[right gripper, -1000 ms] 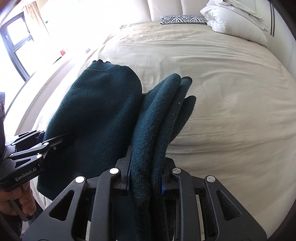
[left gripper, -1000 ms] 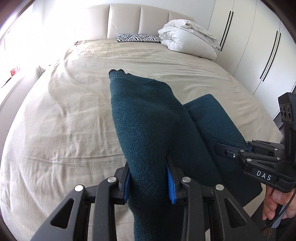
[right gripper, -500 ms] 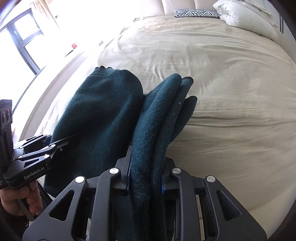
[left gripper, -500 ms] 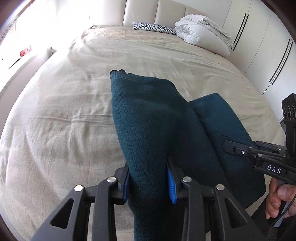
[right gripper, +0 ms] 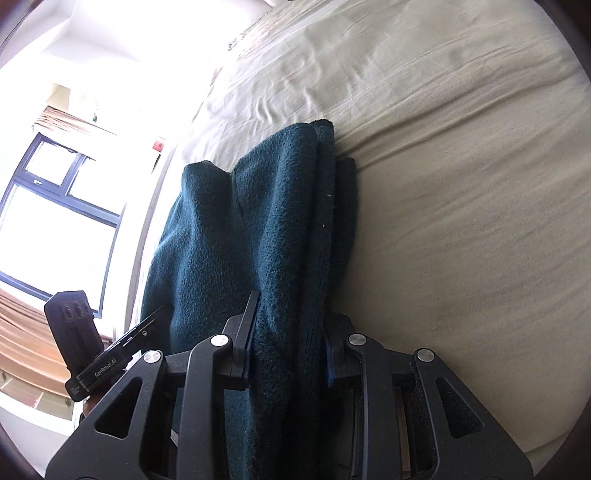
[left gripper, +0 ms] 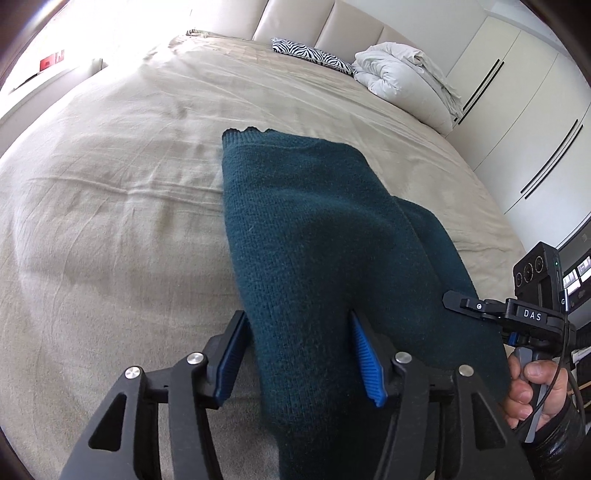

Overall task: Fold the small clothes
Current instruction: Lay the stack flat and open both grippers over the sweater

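Left wrist view: left tongs (left gripper: 299, 356) released around the sweater (left gripper: 314, 236), which stretches far across the bed (left gripper: 110, 184); right tongs (right gripper: 286, 352) grasp its near edge.

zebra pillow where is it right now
In the left wrist view, the zebra pillow lies at the far end of the bed, against the headboard, just left of the bundled white duvet.

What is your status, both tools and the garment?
Left tool open around teal sweater. Right tool shut on it. Sweater on bed; nothing obstructing.
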`<state>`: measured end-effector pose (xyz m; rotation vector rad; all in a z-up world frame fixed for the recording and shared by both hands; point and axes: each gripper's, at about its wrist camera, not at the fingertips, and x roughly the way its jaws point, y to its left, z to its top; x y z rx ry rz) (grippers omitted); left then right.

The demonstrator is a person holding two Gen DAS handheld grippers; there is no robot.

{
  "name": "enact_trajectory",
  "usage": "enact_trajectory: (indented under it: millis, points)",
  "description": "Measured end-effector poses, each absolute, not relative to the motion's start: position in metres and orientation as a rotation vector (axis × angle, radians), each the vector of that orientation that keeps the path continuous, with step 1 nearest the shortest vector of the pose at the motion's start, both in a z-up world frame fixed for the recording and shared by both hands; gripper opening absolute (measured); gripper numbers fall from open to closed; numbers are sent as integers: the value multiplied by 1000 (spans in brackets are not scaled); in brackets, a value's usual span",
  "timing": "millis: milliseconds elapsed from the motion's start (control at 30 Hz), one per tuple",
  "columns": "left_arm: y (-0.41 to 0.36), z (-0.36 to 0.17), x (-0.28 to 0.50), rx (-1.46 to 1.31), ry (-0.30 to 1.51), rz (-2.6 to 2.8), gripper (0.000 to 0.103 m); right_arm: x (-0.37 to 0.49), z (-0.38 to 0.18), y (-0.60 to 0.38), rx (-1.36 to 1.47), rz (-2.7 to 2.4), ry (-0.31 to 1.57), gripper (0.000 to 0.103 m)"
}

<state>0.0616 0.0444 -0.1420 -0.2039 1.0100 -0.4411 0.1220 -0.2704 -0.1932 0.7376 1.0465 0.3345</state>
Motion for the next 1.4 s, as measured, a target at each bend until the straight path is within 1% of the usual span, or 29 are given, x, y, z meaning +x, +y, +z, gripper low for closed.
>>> enact_trajectory:
  millis: [200,267,333,433,567,700,800,900,933,1067,1167,1200,1267,1300,1400]
  points:
    - [54,-145,54,-280,998,-453,62,117,-197,-272,796,357,1024,27]
    - [57,-143,48,-295,994,-451,62,113,-191,-274,792,329,1023,32]
    - [61,-141,44,-311,989,-448,62,113,-182,-282,757,263,997,41]
    - [68,-135,39,-346,982,-435,62,109,-161,-297,709,160,969,45]
    - [86,-119,30,-383,921,-403,62,101,-128,-299,702,203,905,45]
    - [89,-96,25,-399,856,-444,62,99,-107,-264,677,357,885,45]
    - [71,-89,26,-362,847,-516,64,105,-116,-243,696,421,931,45]
    - [47,-101,24,-302,889,-542,64,104,-140,-231,711,410,1012,45]
    - [42,-106,23,-275,901,-533,64,104,-150,-231,722,405,1030,43]
    - [35,-116,22,-232,908,-523,64,101,-168,-243,807,433,1005,40]
    - [36,-117,22,-225,902,-524,64,101,-165,-244,793,427,1000,40]
    - [37,-118,21,-229,898,-522,64,100,-162,-243,781,421,999,42]
    - [40,-114,16,-236,884,-517,64,99,-151,-240,747,426,996,43]
    - [41,-111,13,-239,871,-523,65,95,-145,-237,733,444,994,45]
    - [43,-109,6,-234,852,-535,67,80,-132,-232,713,506,977,45]
